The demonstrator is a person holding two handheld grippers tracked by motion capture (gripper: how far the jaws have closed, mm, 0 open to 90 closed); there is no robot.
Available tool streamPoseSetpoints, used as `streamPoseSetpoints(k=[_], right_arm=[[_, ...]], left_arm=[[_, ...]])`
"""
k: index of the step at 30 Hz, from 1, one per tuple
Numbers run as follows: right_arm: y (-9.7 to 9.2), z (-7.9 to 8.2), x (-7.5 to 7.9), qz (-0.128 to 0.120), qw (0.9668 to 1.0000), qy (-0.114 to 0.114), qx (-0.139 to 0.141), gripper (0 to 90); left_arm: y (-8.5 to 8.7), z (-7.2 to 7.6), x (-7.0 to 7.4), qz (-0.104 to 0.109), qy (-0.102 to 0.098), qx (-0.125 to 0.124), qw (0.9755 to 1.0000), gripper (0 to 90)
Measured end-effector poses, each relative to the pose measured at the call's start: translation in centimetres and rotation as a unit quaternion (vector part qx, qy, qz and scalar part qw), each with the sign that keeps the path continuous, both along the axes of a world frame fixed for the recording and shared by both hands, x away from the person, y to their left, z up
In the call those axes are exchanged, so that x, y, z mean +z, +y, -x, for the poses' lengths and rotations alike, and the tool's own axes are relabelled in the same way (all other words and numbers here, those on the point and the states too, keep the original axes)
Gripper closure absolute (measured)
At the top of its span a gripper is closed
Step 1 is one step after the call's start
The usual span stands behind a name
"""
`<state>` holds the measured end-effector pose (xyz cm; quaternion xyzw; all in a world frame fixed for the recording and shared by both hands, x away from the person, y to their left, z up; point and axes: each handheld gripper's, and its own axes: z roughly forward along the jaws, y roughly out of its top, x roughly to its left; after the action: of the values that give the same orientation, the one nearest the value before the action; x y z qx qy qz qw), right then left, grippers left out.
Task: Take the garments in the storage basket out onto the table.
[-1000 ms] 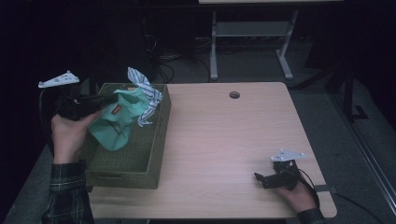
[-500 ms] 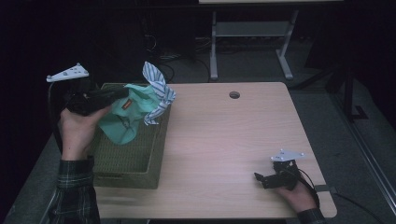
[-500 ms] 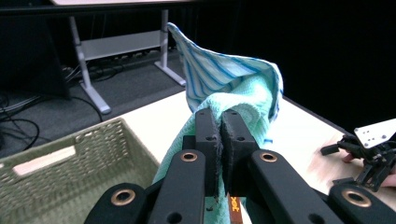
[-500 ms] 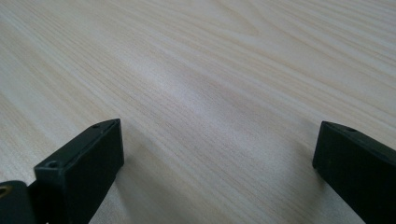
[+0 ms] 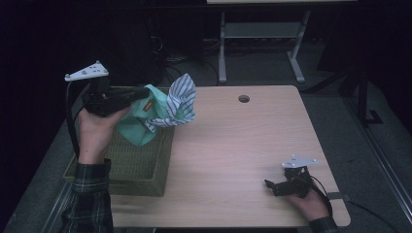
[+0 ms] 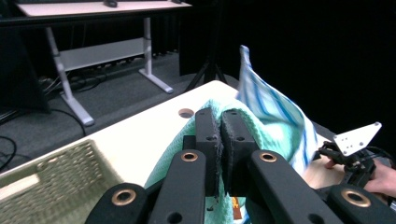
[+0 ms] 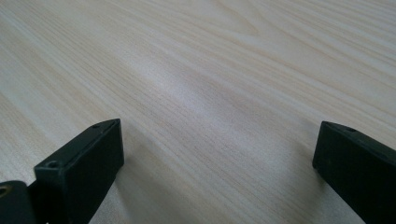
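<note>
Cloth [image 5: 145, 124], mint with a striped piece hanging at three o'clock, is pinched by clenched left tongs [image 5: 141, 93] above the basket [image 5: 141, 165]; slippage is risked, while right tongs [image 5: 272, 186] are rested released on the worktop [image 5: 243, 145].

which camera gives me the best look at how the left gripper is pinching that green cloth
The left gripper view: the left gripper has both jaws pressed together on a fold of the green cloth, seen close up. The high view shows the cloth hanging from it above the basket, the pinch itself too small to judge. The right gripper view shows bare table.
</note>
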<state>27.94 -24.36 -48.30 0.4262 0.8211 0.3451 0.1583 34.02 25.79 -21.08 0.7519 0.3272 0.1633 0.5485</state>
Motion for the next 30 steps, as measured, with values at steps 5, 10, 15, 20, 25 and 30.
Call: streamPoseSetpoints(k=[5, 10, 15, 20, 25, 30], right_arm=[[0.0, 0.0, 0.0, 0.000, 1.0000, 0.000, 0.000, 1.5], [0.0, 0.0, 0.0, 0.000, 1.0000, 0.000, 0.000, 1.4], [0.0, 0.0, 0.0, 0.000, 1.0000, 0.000, 0.000, 1.4], [0.0, 0.0, 0.0, 0.000, 1.0000, 0.001, 0.000, 1.4], [0.0, 0.0, 0.0, 0.000, 1.0000, 0.000, 0.000, 1.4], [0.0, 0.0, 0.0, 0.000, 1.0000, 0.000, 0.001, 1.4]], left_arm=[[-1.5, -0.1, 0.0, 0.004, -0.002, -0.013, 0.9999, 86.6], [-3.4, -0.3, -0.1, 0.000, 0.001, -0.029, 0.9996, 86.6], [-5.2, -0.5, -0.5, 0.000, 0.005, -0.044, 0.9990, 86.6], [-7.0, -0.6, -0.7, 0.002, 0.008, -0.061, 0.9981, 86.7], [-9.2, -0.4, -0.9, 0.000, 0.010, -0.082, 0.9966, 86.7], [-10.9, -0.1, -1.6, 0.003, 0.016, -0.103, 0.9945, 86.7]])
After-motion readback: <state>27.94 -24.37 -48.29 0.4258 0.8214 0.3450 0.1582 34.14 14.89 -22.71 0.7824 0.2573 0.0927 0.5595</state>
